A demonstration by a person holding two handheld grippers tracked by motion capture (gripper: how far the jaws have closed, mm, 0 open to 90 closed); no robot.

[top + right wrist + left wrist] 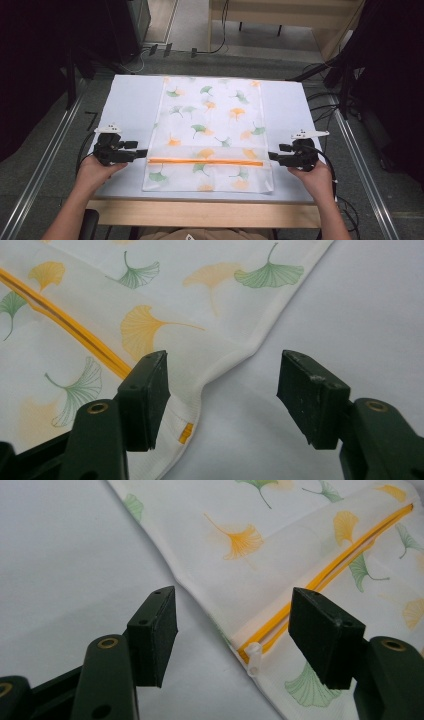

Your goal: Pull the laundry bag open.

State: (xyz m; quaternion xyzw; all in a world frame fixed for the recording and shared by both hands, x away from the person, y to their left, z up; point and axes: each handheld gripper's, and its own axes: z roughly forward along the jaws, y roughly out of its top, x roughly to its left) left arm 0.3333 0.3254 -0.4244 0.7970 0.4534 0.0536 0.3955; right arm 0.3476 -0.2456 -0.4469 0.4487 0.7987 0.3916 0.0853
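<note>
Currently our left tongs [141, 153] stand wide open, gripping nothing; the bag [210, 135] edge and zipper pull [254, 656] lie between the jaws. Our right tongs [272, 156] gape likewise, straddling the opposite hem. Closing unevenly could drag the bag askew or pinch only table [127, 100].

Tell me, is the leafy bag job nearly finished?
Looks close. The leafy bag lies flat on the table with its orange zipper closed. The left tool and right tool sit open beside its edges, holding nothing. What's left is unclear.
</note>
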